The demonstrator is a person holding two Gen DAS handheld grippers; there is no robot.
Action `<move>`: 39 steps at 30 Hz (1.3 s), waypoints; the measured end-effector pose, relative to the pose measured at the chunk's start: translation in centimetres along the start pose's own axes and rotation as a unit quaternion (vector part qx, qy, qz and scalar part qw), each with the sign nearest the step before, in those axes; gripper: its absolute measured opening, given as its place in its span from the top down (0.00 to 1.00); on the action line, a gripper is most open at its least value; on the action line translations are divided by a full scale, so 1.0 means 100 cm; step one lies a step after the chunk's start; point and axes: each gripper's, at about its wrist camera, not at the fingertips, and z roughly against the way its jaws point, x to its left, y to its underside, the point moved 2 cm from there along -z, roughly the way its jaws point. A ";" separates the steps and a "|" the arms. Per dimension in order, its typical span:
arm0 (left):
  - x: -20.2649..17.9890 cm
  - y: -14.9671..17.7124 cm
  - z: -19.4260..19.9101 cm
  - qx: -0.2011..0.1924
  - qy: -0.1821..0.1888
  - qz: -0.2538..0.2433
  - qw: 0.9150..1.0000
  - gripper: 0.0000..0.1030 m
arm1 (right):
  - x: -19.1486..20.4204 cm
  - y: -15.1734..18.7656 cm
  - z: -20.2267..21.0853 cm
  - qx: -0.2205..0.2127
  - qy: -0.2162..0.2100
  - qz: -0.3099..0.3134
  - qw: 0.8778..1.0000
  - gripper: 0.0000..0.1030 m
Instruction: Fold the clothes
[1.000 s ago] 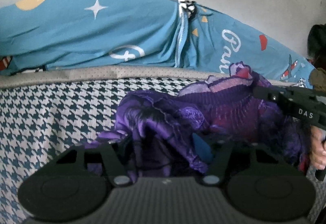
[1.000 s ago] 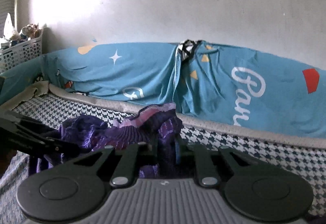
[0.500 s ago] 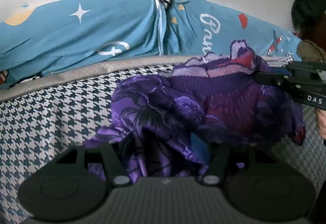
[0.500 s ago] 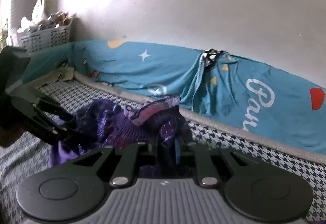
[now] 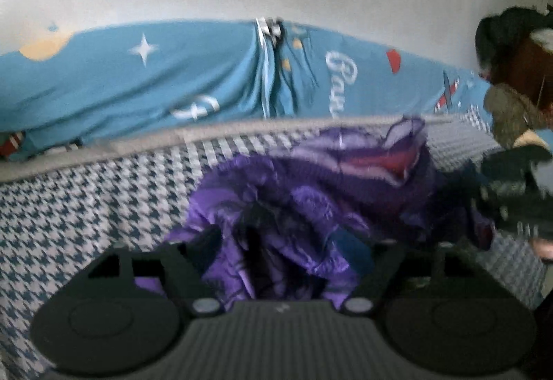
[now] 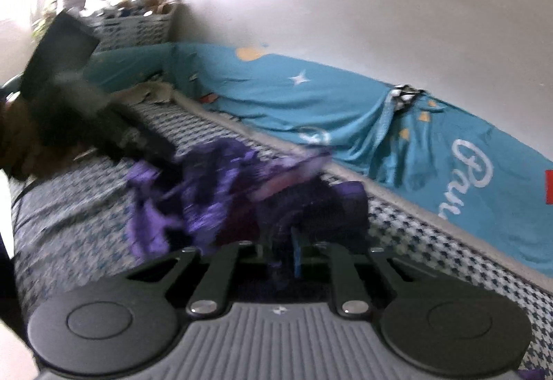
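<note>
Crumpled purple patterned garment (image 5: 311, 207), frame centre, on houndstooth bed (image 5: 86, 207). Left gripper (image 5: 283, 262) opening, cloth between jaws; right gripper (image 6: 293, 252) clamped on cloth. Risk: released side slumps, bunching the fold.

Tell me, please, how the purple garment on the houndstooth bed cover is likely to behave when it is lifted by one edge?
The purple garment is probably floppy: it lies in soft, crumpled folds on the houndstooth cover. Its sheen suggests a thin, rather slippery cloth, so it may slide from a light pinch. Lifted by the right gripper, shut on its edge, it would likely hang and bunch.
</note>
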 end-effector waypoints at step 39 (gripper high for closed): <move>0.020 -0.012 -0.076 -0.006 -0.030 0.091 0.995 0.58 | -0.029 -0.002 -0.032 -0.025 0.089 -0.074 0.993 0.85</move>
